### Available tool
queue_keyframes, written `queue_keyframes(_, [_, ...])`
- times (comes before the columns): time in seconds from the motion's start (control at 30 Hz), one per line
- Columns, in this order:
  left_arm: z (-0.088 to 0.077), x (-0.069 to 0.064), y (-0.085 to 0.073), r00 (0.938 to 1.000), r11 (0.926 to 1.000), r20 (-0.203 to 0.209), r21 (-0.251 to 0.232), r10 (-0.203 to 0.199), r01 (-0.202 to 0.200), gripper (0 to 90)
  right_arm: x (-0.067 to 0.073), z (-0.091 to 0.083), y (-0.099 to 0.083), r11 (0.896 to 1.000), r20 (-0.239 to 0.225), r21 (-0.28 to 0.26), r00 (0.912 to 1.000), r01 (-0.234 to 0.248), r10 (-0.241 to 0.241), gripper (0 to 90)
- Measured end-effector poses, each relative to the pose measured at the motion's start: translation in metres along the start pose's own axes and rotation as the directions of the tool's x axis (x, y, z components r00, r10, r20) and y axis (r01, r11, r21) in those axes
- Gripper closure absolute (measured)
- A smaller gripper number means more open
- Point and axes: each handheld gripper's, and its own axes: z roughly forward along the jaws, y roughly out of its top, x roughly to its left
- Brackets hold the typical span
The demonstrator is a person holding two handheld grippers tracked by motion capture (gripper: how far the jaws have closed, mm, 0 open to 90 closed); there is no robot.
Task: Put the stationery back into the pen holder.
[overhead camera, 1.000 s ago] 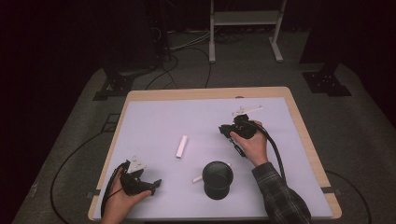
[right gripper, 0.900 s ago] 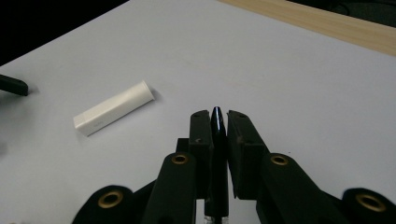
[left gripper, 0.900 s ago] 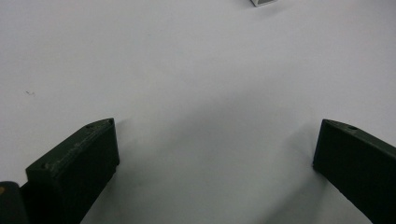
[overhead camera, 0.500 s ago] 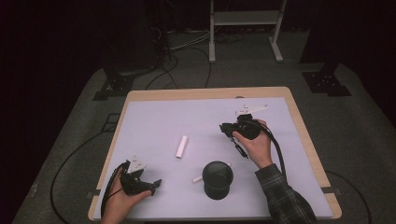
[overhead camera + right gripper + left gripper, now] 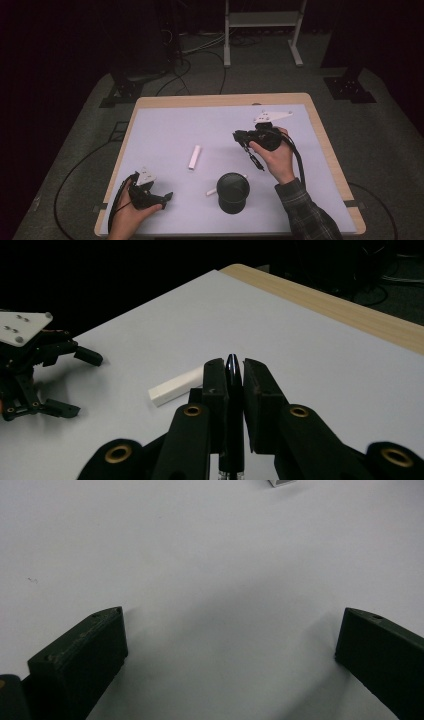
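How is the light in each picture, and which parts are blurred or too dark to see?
High view: the table is evenly lit, the floor around it dark, and the cup casts little shadow. Left gripper view: the left gripper has soft-edged jaws with faint shadows on bright white. Right gripper view: the right gripper and its pen are slightly blurred; the background is black.

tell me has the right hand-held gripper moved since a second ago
Yes. The right hand-held gripper, shut on a pen, has shifted slightly toward the table's far edge, away from the cup, in the high view.
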Motion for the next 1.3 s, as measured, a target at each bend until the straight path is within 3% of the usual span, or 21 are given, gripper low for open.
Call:
queue_keyframes(0.53, [0.000, 0.000, 0.000, 1.0000, 1.0000, 0.001, 0.003, 0.001, -0.001, 0.0, 0.037, -0.015, 0.016, 0.999, -0.058, -0.034, 0.9976, 0.036, -0.037, 79.5])
queue_keyframes(1.3, [0.000, 0.000, 0.000, 1.0000, 1.0000, 0.003, 0.006, 0.000, 0.000, 0.0, 0.073, -0.006, 0.020, 0.997, -0.145, -0.030, 0.9870, 0.065, -0.069, 79.4])
